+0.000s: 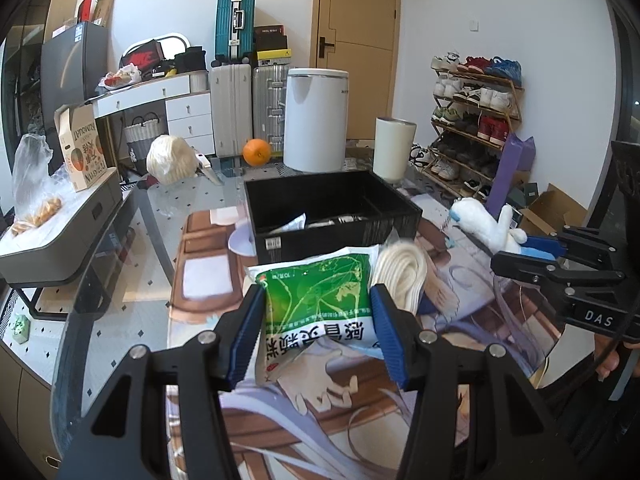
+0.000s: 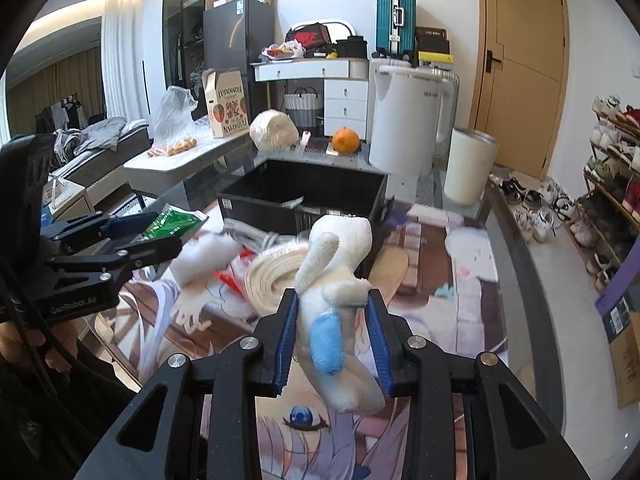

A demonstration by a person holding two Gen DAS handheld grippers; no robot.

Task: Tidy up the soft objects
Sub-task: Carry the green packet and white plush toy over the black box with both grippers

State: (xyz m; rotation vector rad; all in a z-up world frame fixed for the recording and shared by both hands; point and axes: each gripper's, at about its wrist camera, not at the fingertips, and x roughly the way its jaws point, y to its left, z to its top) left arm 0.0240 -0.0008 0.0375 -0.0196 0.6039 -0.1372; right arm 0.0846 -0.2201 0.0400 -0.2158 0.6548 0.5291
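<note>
My left gripper [image 1: 318, 300] is shut on a green and white soft packet [image 1: 320, 300], held above the printed mat. My right gripper [image 2: 332, 312] is shut on a white plush toy [image 2: 340, 276] with a blue patch. That toy [image 1: 486, 222] and the right gripper [image 1: 524, 254] also show at the right of the left wrist view. The left gripper [image 2: 160, 232] with the green packet [image 2: 172, 222] shows at the left of the right wrist view. A black box [image 1: 332, 204] stands open just beyond both, with a few items inside. A cream coil of soft strap [image 1: 400, 276] lies on the mat before the box.
A white bin [image 1: 316, 120], a cream cylinder [image 1: 394, 148], an orange [image 1: 257, 152] and a wrapped pale bundle [image 1: 170, 158] stand behind the box. The glass table's edge [image 2: 532, 264] runs along the right, with a shoe rack [image 2: 612, 184] beyond. A person's hand [image 2: 24, 344] holds the left gripper.
</note>
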